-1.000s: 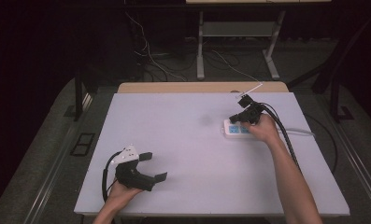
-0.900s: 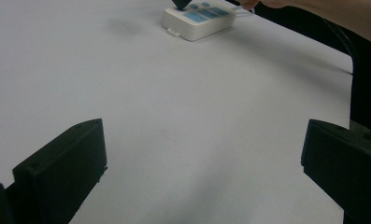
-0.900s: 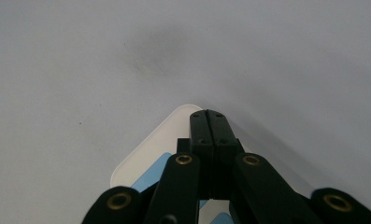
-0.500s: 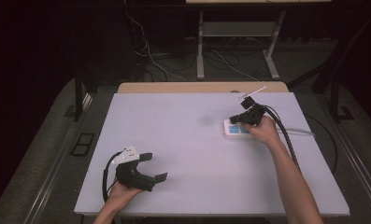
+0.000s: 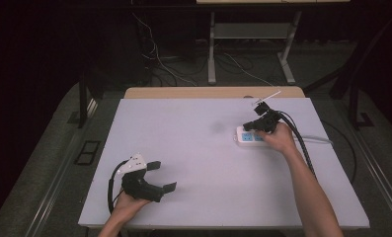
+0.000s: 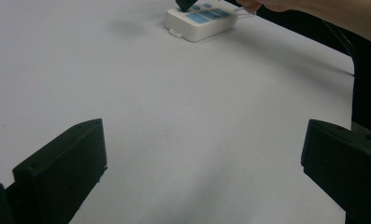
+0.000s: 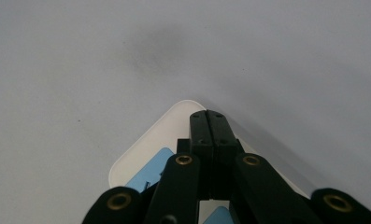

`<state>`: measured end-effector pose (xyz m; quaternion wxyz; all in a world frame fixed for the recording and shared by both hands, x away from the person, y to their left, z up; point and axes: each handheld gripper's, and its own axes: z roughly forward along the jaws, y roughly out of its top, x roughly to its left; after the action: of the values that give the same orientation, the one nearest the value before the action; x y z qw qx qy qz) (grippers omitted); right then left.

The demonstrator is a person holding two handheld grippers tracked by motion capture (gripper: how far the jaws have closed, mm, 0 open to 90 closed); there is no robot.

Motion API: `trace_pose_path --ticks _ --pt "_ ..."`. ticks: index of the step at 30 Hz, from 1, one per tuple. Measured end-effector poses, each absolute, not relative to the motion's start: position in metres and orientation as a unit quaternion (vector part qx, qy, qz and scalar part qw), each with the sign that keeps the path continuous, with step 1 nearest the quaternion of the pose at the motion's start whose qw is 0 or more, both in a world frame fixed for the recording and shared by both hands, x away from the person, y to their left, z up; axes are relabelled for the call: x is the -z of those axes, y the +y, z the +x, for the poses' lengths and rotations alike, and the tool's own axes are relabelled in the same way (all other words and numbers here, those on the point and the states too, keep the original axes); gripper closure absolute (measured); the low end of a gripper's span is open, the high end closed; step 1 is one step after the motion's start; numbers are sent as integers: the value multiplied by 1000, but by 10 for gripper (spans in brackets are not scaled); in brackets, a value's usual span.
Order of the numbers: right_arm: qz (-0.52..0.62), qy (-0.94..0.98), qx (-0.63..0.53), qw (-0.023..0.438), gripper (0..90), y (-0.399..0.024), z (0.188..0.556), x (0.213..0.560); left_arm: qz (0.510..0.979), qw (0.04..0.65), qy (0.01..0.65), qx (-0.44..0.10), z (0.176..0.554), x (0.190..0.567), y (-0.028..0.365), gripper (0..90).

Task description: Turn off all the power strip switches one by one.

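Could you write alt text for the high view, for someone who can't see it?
Seen from above, a person's right hand holds a black gripper, jaws together, over a white power strip at the right of a pale table. The left gripper rests near the front edge, jaws open.

I count one white power strip (image 5: 251, 136) on one table (image 5: 193, 148). I see two grippers, left (image 5: 163, 177) and right (image 5: 249, 126).
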<state>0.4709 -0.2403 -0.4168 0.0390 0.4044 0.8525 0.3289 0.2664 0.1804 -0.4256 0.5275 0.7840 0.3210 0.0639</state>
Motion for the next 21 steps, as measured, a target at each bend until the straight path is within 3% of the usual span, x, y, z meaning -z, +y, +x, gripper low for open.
trace_pose_path --ticks 21 --pt "397 841 -363 54 900 -247 452 395 783 529 322 -61 266 426 180 0"
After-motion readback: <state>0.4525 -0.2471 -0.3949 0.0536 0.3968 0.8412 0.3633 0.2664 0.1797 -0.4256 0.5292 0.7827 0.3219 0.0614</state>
